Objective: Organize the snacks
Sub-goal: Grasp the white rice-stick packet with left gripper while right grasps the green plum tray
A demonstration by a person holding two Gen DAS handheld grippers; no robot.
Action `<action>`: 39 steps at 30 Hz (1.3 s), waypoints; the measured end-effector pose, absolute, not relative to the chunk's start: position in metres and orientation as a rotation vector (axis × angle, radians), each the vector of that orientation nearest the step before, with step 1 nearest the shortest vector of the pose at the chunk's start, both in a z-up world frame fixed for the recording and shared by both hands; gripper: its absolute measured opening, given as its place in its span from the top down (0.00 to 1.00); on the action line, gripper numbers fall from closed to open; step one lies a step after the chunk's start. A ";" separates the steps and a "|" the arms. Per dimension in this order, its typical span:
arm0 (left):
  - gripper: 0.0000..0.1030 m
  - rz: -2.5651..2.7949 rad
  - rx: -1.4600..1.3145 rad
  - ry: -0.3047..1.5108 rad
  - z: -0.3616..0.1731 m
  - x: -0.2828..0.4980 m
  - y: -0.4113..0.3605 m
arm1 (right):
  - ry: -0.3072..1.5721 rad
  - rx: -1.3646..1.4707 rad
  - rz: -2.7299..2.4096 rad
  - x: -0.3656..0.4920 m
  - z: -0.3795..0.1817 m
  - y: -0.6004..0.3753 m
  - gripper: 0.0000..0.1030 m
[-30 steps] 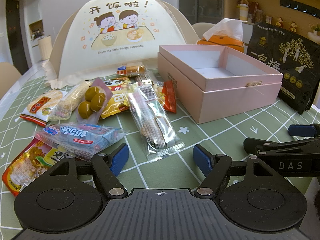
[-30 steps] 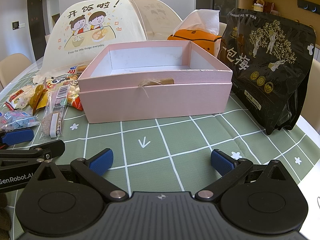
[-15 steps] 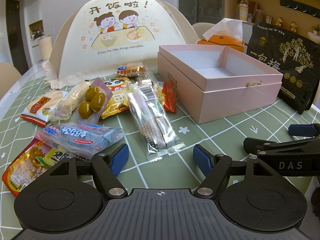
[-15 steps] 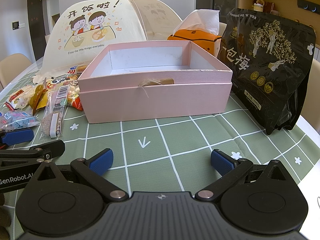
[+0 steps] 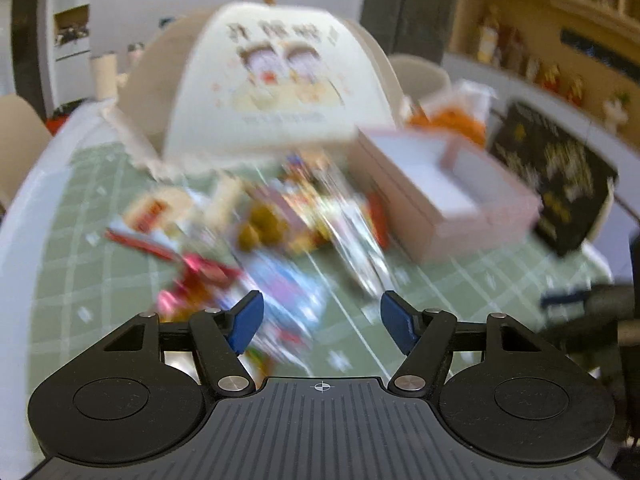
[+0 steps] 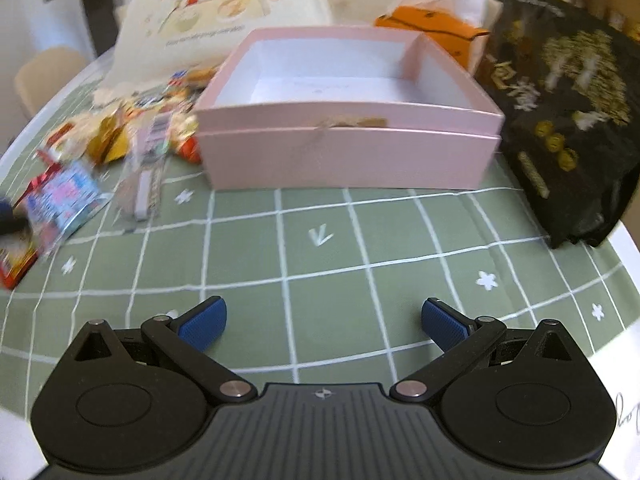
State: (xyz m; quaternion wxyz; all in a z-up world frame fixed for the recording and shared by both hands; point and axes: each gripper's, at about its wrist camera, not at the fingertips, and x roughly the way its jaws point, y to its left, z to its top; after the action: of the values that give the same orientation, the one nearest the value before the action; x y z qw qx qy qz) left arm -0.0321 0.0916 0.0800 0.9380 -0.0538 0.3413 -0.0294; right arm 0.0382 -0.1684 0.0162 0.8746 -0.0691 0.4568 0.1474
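Several wrapped snacks (image 5: 276,236) lie in a blurred heap on the green checked mat, also seen at the left of the right wrist view (image 6: 132,148). An open, empty pink box (image 6: 348,156) stands to their right; it also shows in the left wrist view (image 5: 440,192). My left gripper (image 5: 320,322) is open and empty, raised above the near edge of the heap, over a blue packet (image 5: 280,292). My right gripper (image 6: 322,324) is open and empty, above the mat in front of the box.
A cream food cover (image 5: 280,80) stands behind the snacks. An orange tissue box (image 6: 436,36) and a black bag (image 6: 560,112) stand behind and right of the pink box. The table's white edge (image 6: 624,356) runs at right.
Both grippers have lifted from low over the table and tilted down. The left view is blurred by motion. Snacks and box have not moved.
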 end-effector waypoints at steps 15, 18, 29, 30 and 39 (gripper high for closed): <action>0.67 0.081 -0.114 0.919 0.037 0.153 0.161 | 0.914 -0.355 0.385 0.012 0.072 -0.148 0.10; 0.68 0.054 -0.189 0.917 0.037 0.135 0.166 | 0.877 -0.384 0.419 0.021 0.079 -0.139 0.10; 0.70 0.046 -0.372 0.840 0.069 -0.029 0.181 | 0.704 -0.466 0.685 0.067 0.076 0.004 0.10; 0.70 0.055 -0.397 0.838 0.069 -0.043 0.183 | 0.705 -0.470 0.706 0.072 0.071 0.016 0.10; 0.85 0.094 -0.556 0.827 0.063 -0.106 0.202 | 0.840 -0.354 0.693 0.092 0.024 0.058 0.34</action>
State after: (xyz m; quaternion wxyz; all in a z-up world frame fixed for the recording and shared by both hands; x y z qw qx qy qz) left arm -0.1057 0.2023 0.0626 0.8773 -0.2665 0.3966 0.0452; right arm 0.0924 0.0579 0.0240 0.8406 -0.1674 0.3974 0.3278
